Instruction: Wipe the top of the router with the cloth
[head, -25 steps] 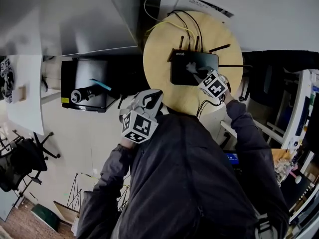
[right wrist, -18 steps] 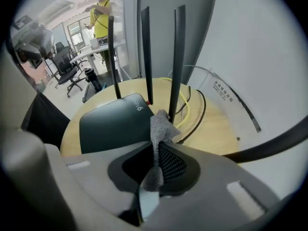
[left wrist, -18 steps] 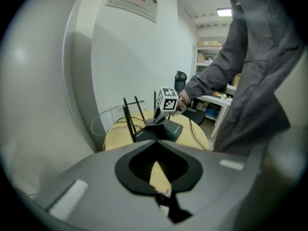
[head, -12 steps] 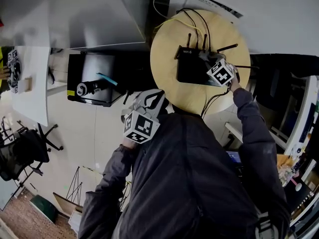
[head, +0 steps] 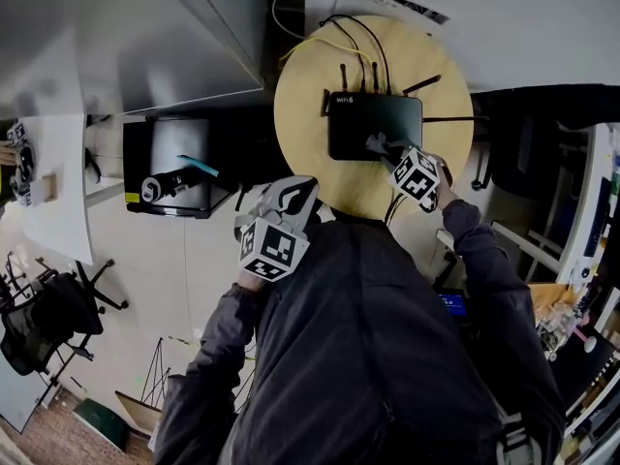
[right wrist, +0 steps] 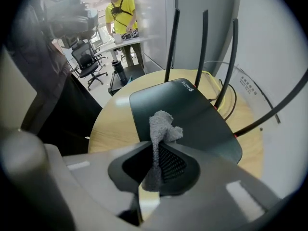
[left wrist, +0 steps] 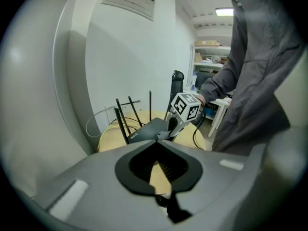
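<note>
A black router (head: 373,124) with several upright antennas lies on the round wooden table (head: 310,95). My right gripper (head: 386,151) is shut on a small grey cloth (head: 374,144), which touches the router's near edge. In the right gripper view the cloth (right wrist: 161,129) sticks up from the closed jaws of the right gripper (right wrist: 156,146) over the router's top (right wrist: 192,114). My left gripper (head: 291,197) hangs shut and empty off the table's near left edge. In its own view the left gripper (left wrist: 158,141) points at the router (left wrist: 147,129) and the right gripper's marker cube (left wrist: 186,109).
Cables (head: 339,37) run off the router's back over the table's far side. A black cabinet (head: 170,177) stands left of the table, a white wall behind it. Office chairs (head: 44,318) stand at the far left. A person in yellow (right wrist: 119,13) stands at a distant desk.
My right gripper has drawn the cloth from the router's far right corner back to its near edge. The left gripper has stayed in place.
</note>
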Demonstrator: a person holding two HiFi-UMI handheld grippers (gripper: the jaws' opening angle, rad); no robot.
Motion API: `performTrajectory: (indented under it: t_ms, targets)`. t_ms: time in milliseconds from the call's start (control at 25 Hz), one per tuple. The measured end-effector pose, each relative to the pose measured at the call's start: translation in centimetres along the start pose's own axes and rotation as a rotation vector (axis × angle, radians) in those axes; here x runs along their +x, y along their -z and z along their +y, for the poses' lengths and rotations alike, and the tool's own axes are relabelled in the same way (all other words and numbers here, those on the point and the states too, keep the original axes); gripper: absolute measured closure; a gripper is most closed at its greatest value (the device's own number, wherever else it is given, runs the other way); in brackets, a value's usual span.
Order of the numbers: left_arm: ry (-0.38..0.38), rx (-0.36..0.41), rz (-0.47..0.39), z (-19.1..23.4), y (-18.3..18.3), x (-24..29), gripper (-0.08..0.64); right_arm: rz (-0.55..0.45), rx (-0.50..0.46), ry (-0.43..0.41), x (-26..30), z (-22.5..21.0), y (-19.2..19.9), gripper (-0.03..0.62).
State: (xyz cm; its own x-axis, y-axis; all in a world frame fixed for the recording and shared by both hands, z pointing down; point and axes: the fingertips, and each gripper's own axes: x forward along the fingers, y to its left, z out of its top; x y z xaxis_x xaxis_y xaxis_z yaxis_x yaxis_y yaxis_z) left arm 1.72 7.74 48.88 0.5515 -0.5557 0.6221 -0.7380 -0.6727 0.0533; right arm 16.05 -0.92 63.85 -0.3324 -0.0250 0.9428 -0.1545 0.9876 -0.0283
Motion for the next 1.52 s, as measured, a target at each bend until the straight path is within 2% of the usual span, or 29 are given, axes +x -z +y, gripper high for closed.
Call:
performTrajectory:
  t_ms: [200, 280, 360, 440, 560, 680, 960, 1240, 1520]
  targets:
    - [0.015, 0.012, 0.003, -0.4, -0.4, 0.6, 0.560, -0.008, 0.016, -0.031, -0.2, 0.7, 0.5, 0.561]
    - [0.011, 0.014, 0.004, -0.5, -0.4, 0.5, 0.560, -0.051, 0.077, -0.025, -0.7, -0.6, 0.2, 0.561]
    - [0.003, 0.012, 0.006, -0.5, -0.4, 0.4, 0.560, -0.095, 0.160, 0.028, -1.4, -3.5, 0.0, 0.561]
    - [-0.005, 0.006, 0.011, -0.5, -0.2, 0.2, 0.560, -0.107, 0.200, 0.097, -2.1, -7.1, 0.2, 0.561]
    - [-0.020, -0.002, 0.021, -0.5, 0.0, -0.1, 0.560, -0.087, 0.211, 0.170, -2.2, -11.4, 0.6, 0.561]
    - [-0.038, -0.009, 0.026, -0.5, 0.1, -0.4, 0.560, -0.045, 0.186, 0.188, -1.2, -13.2, 1.5, 0.561]
    - [-0.049, -0.033, 0.032, -0.7, 0.4, -0.6, 0.560, 0.001, 0.111, 0.134, -0.7, -10.6, 2.2, 0.561]
    - [-0.013, -0.002, 0.022, -1.5, -0.5, 0.5, 0.560, -0.021, 0.133, 0.086, -1.3, -5.5, 4.5, 0.561]
    - [0.022, 0.019, 0.021, -2.2, -0.9, 1.4, 0.560, -0.032, 0.115, 0.075, -1.7, -1.1, 6.2, 0.561]
